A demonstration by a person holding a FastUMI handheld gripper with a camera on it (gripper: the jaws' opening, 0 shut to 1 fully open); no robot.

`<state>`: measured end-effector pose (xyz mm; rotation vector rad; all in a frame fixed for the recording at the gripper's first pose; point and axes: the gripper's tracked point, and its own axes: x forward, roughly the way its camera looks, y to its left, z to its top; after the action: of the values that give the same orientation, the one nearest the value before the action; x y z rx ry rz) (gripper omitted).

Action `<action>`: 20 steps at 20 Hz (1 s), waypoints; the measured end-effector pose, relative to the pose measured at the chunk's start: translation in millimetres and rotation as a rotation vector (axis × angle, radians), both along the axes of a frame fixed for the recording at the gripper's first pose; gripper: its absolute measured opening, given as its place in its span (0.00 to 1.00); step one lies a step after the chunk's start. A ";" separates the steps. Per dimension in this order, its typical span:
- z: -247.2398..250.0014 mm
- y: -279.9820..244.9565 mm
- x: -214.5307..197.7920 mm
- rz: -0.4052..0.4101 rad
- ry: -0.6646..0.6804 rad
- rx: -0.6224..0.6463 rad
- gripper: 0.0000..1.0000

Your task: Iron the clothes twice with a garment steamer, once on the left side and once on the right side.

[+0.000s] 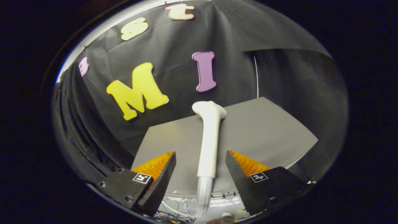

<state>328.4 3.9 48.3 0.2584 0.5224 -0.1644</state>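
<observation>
A white garment steamer [209, 137] lies on the grey tabletop [264, 130]. Its angled head points away from me toward the black cloth wall, and its slim handle runs back between my fingers. A pale translucent hose [204, 193] leaves the handle's near end. My gripper [200, 153] is open. One finger stands on each side of the handle, with a gap between each finger and the handle.
The black cloth wall [174, 46] rises just behind the table's far edge and folds around on the right. Thin cables [177, 214] and a small white knob [226, 214] lie below the table's near edge, under the hose.
</observation>
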 end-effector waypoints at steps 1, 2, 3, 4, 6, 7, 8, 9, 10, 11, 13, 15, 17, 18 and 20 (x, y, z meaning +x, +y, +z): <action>-7.6 -5.6 8.9 -0.008 0.023 0.007 0.99; -13.0 -9.4 17.6 -0.012 0.039 0.009 0.99; -17.3 -13.1 24.0 -0.019 0.055 0.010 0.98; -20.3 -15.3 29.9 -0.017 0.069 0.011 0.98; -28.7 -14.4 35.5 -0.016 0.115 0.027 0.93; -32.1 -15.6 40.4 -0.023 0.131 0.029 0.91; -35.2 -16.4 45.4 -0.030 0.146 0.026 0.89; -35.0 -17.8 47.1 -0.033 0.144 0.015 0.86; -37.0 -19.6 50.6 -0.034 0.156 -0.002 0.83; -37.7 -19.1 50.8 -0.032 0.168 -0.009 0.78; -38.9 -19.7 51.2 -0.030 0.165 -0.024 0.70; -37.3 -22.1 50.5 -0.044 0.160 -0.006 0.59; -38.7 -20.0 52.4 -0.061 0.144 0.051 0.48; -36.0 -20.2 52.8 -0.072 0.128 0.060 0.42; -34.4 -22.9 51.2 -0.094 0.094 0.052 0.39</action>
<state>379.6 -19.1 13.9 0.3274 0.6083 -0.2555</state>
